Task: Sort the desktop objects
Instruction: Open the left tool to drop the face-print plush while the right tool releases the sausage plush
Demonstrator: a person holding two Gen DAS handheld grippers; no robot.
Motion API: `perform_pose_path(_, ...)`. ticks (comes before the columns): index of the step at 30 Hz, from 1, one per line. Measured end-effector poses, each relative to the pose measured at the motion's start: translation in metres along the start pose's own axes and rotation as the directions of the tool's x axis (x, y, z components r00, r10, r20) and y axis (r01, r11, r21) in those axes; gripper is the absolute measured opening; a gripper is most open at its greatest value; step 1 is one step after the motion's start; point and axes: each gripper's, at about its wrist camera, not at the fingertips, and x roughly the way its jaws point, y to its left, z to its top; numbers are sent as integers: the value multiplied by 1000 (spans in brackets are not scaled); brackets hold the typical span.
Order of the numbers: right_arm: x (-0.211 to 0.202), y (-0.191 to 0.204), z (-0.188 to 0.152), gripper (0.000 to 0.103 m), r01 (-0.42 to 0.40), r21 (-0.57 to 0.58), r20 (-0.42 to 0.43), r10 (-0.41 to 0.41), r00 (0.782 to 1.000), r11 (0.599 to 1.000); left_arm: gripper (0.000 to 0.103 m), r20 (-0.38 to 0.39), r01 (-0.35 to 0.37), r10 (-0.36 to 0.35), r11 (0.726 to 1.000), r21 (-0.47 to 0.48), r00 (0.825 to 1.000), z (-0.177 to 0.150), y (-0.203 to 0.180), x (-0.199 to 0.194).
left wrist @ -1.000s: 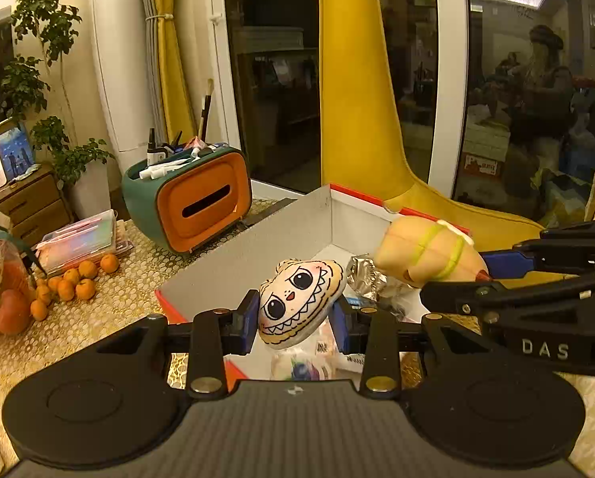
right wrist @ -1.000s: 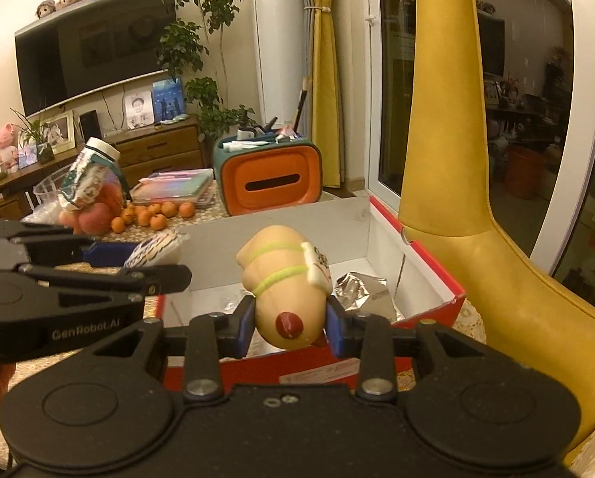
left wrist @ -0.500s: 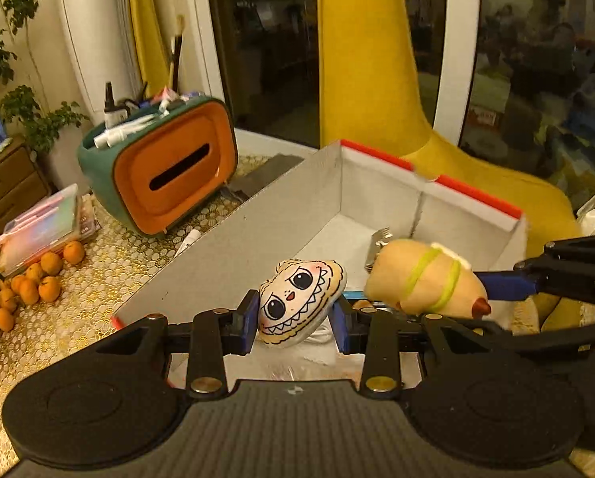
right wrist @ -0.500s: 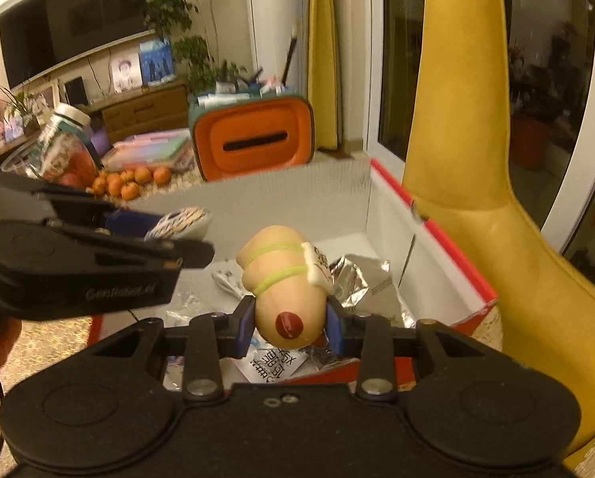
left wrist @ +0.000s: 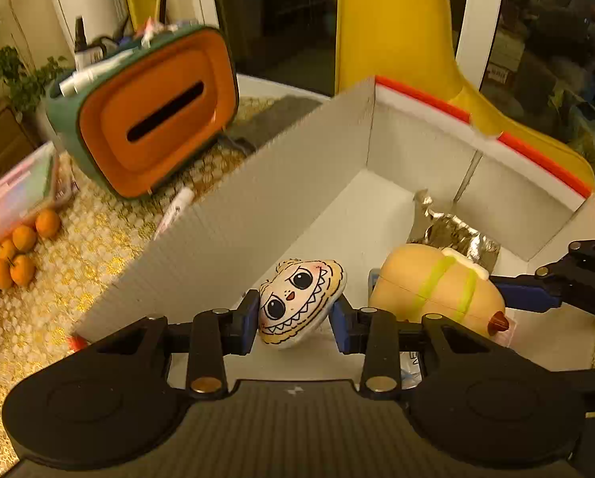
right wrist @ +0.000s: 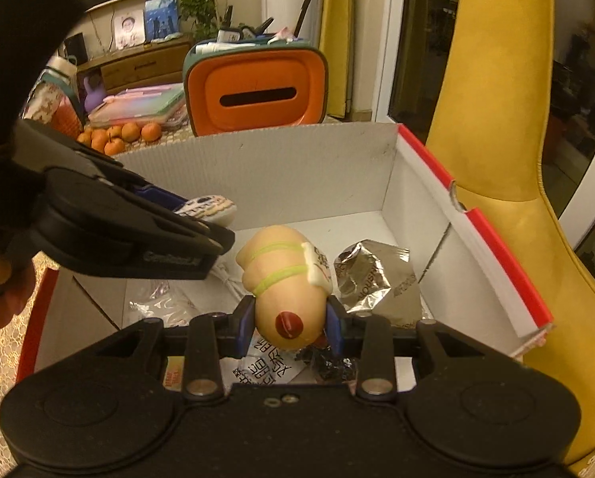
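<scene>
A gold lace-patterned counter carried a red-rimmed cardboard box. At ten o'clock from it stood an orange-and-green organizer; at nine o'clock lay small oranges beside a pastel folder stack.

**Two grippers with toys over an open box**

The left gripper clamped a flat cartoon-face plush (wide eyes, jagged grin) between its blue pads. It was over a white cardboard box with a red rim. To the right, the right gripper held a tan hot-dog toy with green bands, just beside crumpled foil inside the box. An orange and green tissue holder and small oranges sat on the gold tablecloth to the left.
</scene>
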Motion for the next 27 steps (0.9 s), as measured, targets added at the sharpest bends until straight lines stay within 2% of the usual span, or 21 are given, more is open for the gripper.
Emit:
perform_pose_path(9, 15, 0, -2, 35, 8, -10, -50, -8, 999, 1000, 36, -118, 43, -47, 998, -39, 992, 4, 5, 21)
perform_pose_path(16, 16, 3, -4, 38, 11, -19, -48, -12, 999, 1000, 38, -159, 31, -28, 999, 15, 987, 4, -2, 25)
perform_pose_path(20, 16, 4, -4, 42, 7, -30, -56, -8, 998, 1000, 44, -165, 21, -17, 999, 27, 986, 4, -3, 25)
perform_pose_path(24, 13, 5, -6, 48, 9, -47, -52, -11, 999, 999, 67, -131, 12, -11, 1000, 5, 991, 3, -1, 18)
perform_pose_path(27, 9, 6, -7, 48, 26, -62, -39, -29, 999, 998, 67, -111, 20, -20, 1000, -6, 994, 1, 0, 11)
